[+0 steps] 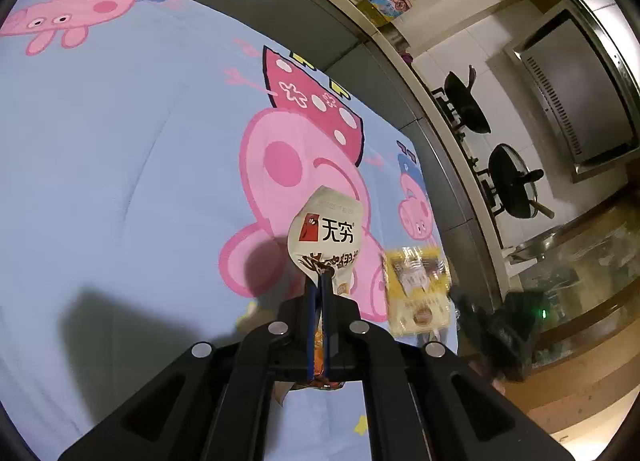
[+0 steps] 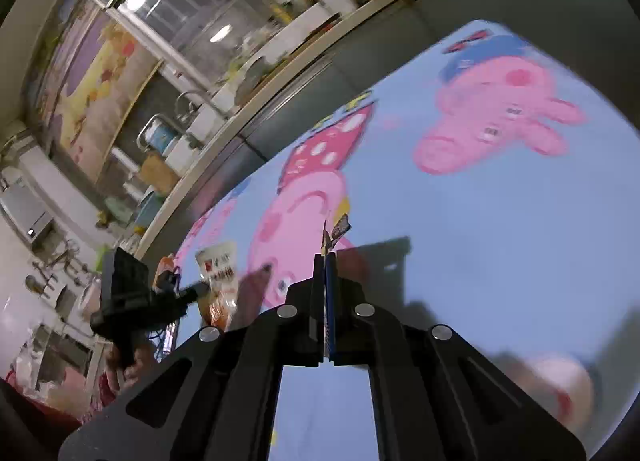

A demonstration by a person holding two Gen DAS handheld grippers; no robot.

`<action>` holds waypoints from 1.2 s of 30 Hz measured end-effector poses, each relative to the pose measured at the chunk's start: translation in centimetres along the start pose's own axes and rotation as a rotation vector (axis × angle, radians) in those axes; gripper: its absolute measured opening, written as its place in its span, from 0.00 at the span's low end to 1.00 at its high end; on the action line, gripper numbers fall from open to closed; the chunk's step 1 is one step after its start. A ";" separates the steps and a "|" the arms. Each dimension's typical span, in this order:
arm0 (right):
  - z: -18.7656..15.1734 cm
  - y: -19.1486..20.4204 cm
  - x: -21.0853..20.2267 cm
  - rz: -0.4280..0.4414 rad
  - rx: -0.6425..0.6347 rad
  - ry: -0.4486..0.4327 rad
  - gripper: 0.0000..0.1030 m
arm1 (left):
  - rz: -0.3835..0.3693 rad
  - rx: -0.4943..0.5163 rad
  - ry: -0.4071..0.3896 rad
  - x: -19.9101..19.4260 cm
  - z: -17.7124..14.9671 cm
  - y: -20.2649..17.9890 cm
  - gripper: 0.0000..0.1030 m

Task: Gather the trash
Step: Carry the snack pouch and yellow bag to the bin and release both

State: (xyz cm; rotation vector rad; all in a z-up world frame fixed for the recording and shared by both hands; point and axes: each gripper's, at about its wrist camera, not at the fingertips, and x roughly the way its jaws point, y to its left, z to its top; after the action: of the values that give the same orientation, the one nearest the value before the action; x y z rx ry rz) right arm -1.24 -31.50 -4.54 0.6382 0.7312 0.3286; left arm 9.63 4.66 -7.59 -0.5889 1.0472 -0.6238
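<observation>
A: How is the left gripper (image 1: 320, 281) shown, low at centre frame in the left wrist view?

B: It is pinched on a cream snack wrapper (image 1: 326, 231) printed with a red logo and black characters. The wrapper is held upright above the fingertips, and its orange lower end is seen between the fingers further down. The wrapper is lifted clear of the blue cartoon-pig cloth (image 1: 120, 141), on which its shadow is cast to the left.

A: What is seen beside it?

B: A yellow packet (image 1: 418, 289), blurred, is seen just right of the wrapper, in front of the right gripper's dark body (image 1: 496, 325) at lower right. Whether it is pinched there cannot be told from this view. Further out, at the right edge, two black pans (image 1: 468, 101) are seen on a stove.

A: And the right gripper (image 2: 326, 261) in the right wrist view?

B: Its fingers are pressed together on a thin dark-blue packet (image 2: 336, 231), seen edge-on, projecting above the tips at centre frame. The left gripper (image 2: 188, 293) with the cream wrapper (image 2: 218, 265) is seen at lower left. A cluttered kitchen counter (image 2: 224, 133) is shown at upper left.
</observation>
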 end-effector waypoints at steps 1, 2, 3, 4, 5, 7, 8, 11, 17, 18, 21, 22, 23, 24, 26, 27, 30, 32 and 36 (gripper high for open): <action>-0.6 -0.4 -0.9 -0.004 0.014 -0.006 0.01 | -0.007 0.007 0.013 0.4 -0.1 -0.3 0.03; -1.6 -0.9 -2.0 -0.013 0.037 -0.014 0.01 | -0.011 0.014 0.024 0.8 -0.2 -0.7 0.03; -2.6 -1.5 -2.8 -0.020 0.063 -0.015 0.01 | -0.016 0.025 0.044 1.6 -0.5 -1.2 0.03; -3.5 -2.0 -3.3 -0.022 0.088 -0.008 0.01 | -0.022 0.036 0.066 2.5 -0.8 -1.8 0.03; -4.3 -2.4 -3.7 -0.022 0.109 -0.001 0.01 | -0.028 0.046 0.088 3.3 -1.0 -2.2 0.03; -5.9 -3.1 -3.8 -0.029 0.145 0.016 0.03 | -0.044 0.072 0.144 5.4 -1.6 -3.6 0.03; -6.6 -3.5 -3.8 -0.024 0.168 0.027 0.03 | -0.047 0.094 0.172 6.5 -2.0 -4.5 0.03; -8.1 -4.7 -3.7 0.041 0.251 0.037 0.04 | -0.037 0.174 0.241 9.3 -3.3 -6.9 0.03; -8.5 -5.0 -3.1 0.118 0.302 0.045 0.15 | -0.015 0.202 0.291 11.4 -4.6 -7.9 0.03; -8.5 -4.9 -2.9 0.134 0.305 0.049 0.15 | -0.015 0.203 0.292 11.4 -4.7 -7.9 0.03; -8.4 -4.1 -2.0 0.136 0.279 0.067 0.18 | -0.012 0.201 0.295 11.3 -4.7 -7.9 0.03; -8.5 -3.9 -1.8 0.138 0.276 0.075 0.26 | -0.011 0.200 0.296 11.4 -4.7 -8.1 0.03; -8.5 -3.7 -1.8 0.137 0.271 0.079 0.29 | -0.010 0.200 0.296 11.4 -4.6 -8.2 0.03; -8.5 -3.4 -1.8 0.133 0.254 0.078 0.30 | -0.009 0.200 0.296 11.4 -4.6 -8.2 0.03; -8.5 -2.9 -2.2 0.118 0.222 0.071 0.30 | -0.006 0.201 0.298 11.4 -4.4 -8.2 0.03; -8.6 -2.6 -2.5 0.103 0.195 0.063 0.15 | -0.007 0.201 0.300 11.4 -4.4 -8.3 0.03; -7.9 -2.7 -4.2 0.051 0.148 0.023 0.01 | -0.018 0.203 0.305 11.8 -4.1 -9.2 0.02; -6.8 -4.0 -6.6 0.010 0.149 -0.050 0.01 | -0.028 0.219 0.310 12.3 -3.7 -10.4 0.02; -5.1 -6.3 -10.3 -0.068 0.148 -0.148 0.01 | -0.065 0.275 0.321 14.6 -2.5 -14.5 0.02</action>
State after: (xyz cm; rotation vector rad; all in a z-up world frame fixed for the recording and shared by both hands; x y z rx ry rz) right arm -11.76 -39.22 -6.21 0.7675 0.6376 0.1630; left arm 9.92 -16.04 -7.05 -0.2871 1.2184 -0.9243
